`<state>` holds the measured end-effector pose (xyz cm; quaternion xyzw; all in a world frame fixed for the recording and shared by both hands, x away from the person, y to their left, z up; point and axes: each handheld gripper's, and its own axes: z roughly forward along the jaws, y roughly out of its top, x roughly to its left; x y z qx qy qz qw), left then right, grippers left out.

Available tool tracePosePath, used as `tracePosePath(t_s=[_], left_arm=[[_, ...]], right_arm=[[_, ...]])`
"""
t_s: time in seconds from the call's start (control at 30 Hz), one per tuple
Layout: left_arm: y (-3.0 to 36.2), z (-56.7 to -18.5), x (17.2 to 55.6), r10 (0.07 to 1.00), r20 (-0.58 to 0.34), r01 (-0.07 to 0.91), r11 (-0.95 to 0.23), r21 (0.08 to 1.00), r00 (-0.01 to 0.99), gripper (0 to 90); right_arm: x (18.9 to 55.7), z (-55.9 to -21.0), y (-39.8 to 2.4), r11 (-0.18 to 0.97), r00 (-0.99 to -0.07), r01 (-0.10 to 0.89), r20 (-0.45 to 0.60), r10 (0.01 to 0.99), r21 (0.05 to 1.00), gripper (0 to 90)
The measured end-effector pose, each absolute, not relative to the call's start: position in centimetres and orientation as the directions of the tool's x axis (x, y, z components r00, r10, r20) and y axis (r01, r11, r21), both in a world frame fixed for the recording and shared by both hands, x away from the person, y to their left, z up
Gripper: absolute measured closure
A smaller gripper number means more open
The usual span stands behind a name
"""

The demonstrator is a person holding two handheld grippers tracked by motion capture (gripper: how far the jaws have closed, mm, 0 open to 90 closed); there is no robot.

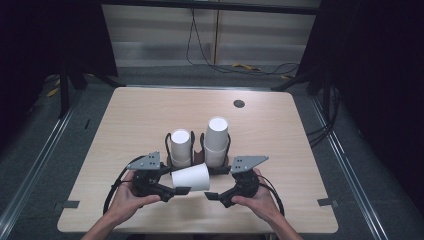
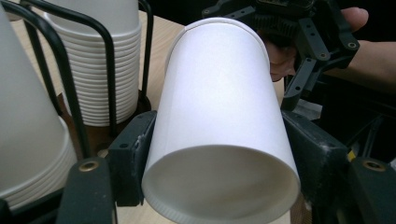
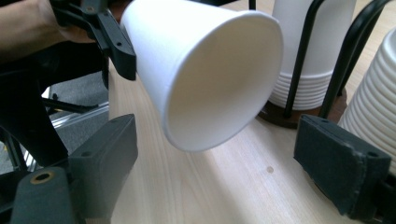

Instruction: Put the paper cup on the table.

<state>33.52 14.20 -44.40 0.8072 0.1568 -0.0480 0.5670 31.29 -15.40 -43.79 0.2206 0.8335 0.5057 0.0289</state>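
Note:
A single white paper cup (image 1: 191,177) lies on its side above the wooden table (image 1: 285,150), mouth towards the right. My left gripper (image 1: 175,191) is shut on it near the base, one jaw pressed on each side of the cup (image 2: 219,116). My right gripper (image 1: 212,196) is open just right of it. In the right gripper view the cup's open mouth (image 3: 224,84) hangs above and between the spread jaws of the right gripper (image 3: 224,177) without touching them. Behind the cup stand two stacks of white cups (image 1: 180,147) (image 1: 216,140) in black wire holders.
The wire holders share a dark base (image 3: 299,116) close behind both grippers. A round grommet hole (image 1: 239,103) sits near the table's far edge. Cables (image 1: 250,67) lie on the floor beyond the table, and tape marks (image 1: 325,202) flag the front corners.

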Motion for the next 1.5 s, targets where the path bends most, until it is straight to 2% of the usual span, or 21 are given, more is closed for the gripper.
tracePosePath(t_s=[0.43,0.87,1.03,1.5], left_arm=[[13.7,-44.2,33.1,0.156,-0.261,0.298,-0.299,0.906,0.953,31.9],[12.8,-44.1,33.2,0.109,-0.278,0.299,-0.309,0.903,0.954,31.9],[12.8,-44.2,33.2,0.092,-0.285,0.299,-0.304,0.904,0.954,32.0],[13.2,-44.4,33.2,0.079,-0.273,0.284,-0.282,0.916,0.959,32.1]], right_arm=[[31.6,-43.5,-15.5,0.305,-0.914,0.328,0.22,0.34,0.894,13.4],[32.3,-44.1,-15.3,0.3,-0.924,0.346,0.267,0.273,0.889,13.5],[32.4,-44.1,-15.3,0.292,-0.932,0.337,0.275,0.235,0.895,17.9],[32.3,-43.6,-15.6,0.265,-0.94,0.319,0.268,0.21,0.91,24.1]])
